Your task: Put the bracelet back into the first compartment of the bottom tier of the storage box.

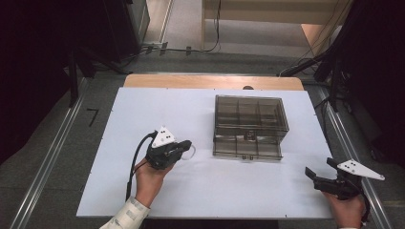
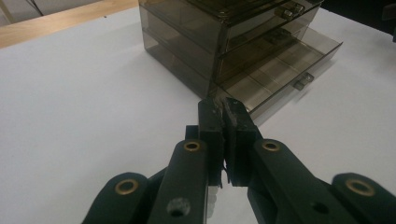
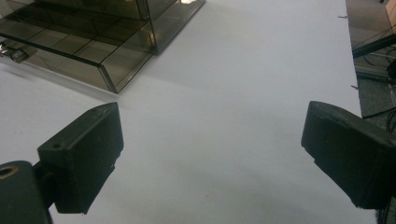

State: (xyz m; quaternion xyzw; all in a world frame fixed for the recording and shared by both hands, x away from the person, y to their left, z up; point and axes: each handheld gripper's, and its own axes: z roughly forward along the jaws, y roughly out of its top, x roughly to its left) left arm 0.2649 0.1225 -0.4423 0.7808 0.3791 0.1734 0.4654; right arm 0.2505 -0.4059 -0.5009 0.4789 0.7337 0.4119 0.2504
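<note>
Left claw [image 2: 224, 114]: jaws pressed together on a thin clear ring, hardly visible; drawer box [image 1: 249, 126] just ahead, bottom drawer [image 2: 280, 74] pulled out. Right claw [image 3: 210, 158]: jaws wide apart, empty, over white counter [image 3: 243, 93], box ahead-left.

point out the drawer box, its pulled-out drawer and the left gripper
drawer box [image 1: 248, 112], high view, its top panel
pulled-out drawer [image 2: 280, 70], left gripper view, its divided floor
left gripper [image 2: 225, 106], left gripper view, tips of its shut jaws

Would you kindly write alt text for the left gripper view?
The left hand-held gripper points its two black jaws, pressed shut on something thin and clear, at a smoky transparent drawer box on a white table. The box's bottom drawer is pulled out.
</note>
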